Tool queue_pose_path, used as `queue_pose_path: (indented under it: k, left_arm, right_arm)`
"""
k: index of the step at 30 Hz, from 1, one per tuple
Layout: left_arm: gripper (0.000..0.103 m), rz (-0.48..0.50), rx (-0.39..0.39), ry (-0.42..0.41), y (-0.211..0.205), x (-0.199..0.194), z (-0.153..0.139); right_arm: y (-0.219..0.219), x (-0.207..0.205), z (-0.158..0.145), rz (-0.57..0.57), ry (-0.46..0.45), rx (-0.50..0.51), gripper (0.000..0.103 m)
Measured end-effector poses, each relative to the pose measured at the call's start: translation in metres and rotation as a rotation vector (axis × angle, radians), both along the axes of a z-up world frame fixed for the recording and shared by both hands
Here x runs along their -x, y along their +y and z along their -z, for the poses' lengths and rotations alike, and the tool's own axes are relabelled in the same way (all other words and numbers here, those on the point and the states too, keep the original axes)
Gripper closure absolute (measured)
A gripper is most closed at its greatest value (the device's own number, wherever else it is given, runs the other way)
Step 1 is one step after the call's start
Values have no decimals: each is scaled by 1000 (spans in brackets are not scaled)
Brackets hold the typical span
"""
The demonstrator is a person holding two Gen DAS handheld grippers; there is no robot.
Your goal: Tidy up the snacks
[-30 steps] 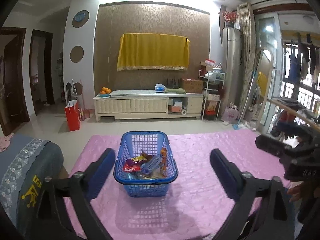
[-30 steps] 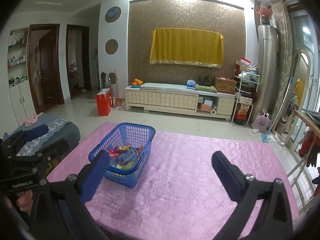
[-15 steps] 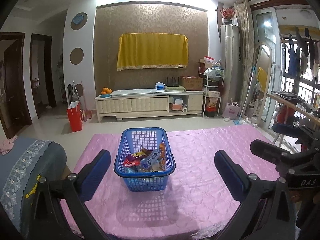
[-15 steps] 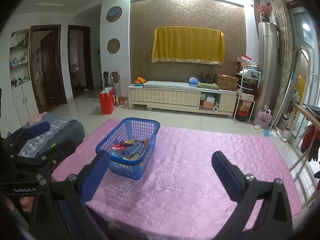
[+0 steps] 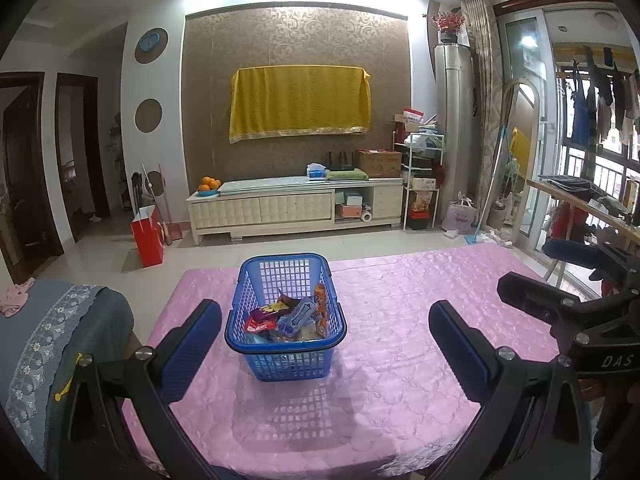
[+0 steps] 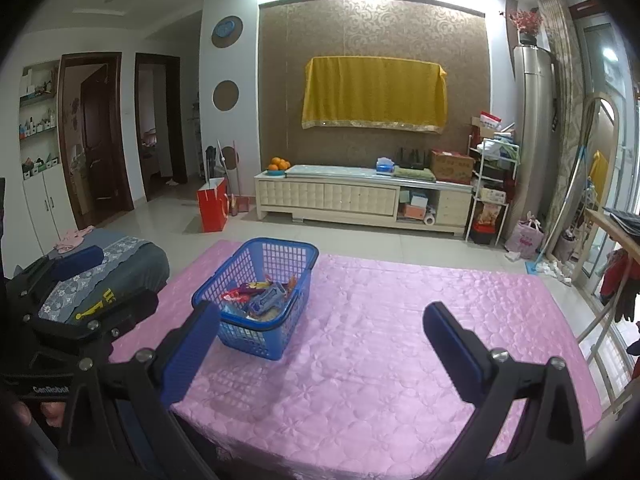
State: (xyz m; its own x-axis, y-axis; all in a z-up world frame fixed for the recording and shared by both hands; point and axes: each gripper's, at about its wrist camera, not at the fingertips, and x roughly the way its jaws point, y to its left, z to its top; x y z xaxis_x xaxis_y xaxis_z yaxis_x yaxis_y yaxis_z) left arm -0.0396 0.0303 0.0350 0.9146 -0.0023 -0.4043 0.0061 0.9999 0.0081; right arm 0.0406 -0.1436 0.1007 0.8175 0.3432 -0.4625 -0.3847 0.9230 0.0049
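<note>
A blue plastic basket [image 5: 262,270] stands on the pink quilted tablecloth [image 5: 400,320]. It holds several snack packets [image 5: 294,318], red, purple and blue. My left gripper [image 5: 325,330] is open and empty, its jaws wide apart on either side of the basket, nearer the camera than it. In the right wrist view the basket [image 6: 298,256] sits left of centre with the snacks [image 6: 260,298] inside. My right gripper [image 6: 322,338] is open and empty above the cloth [image 6: 400,340], to the right of the basket.
A grey-covered chair or sofa [image 5: 48,320] stands at the table's left edge. Beyond the table lie a tiled floor, a red bag [image 5: 148,232] and a white TV cabinet [image 5: 296,208]. A drying rack [image 5: 580,200] stands at the right.
Both grippers have pulled back and risen a little, so the basket looks smaller and more of the near tablecloth shows. Both stay open and empty.
</note>
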Motion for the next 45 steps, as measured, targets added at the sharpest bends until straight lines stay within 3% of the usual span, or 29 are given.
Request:
queue_pose_path:
  k: [45]
  left_arm:
    - [0, 17, 9, 12, 3, 7, -8]
  right_arm:
    - [-5, 3, -2, 2, -2, 4, 0]
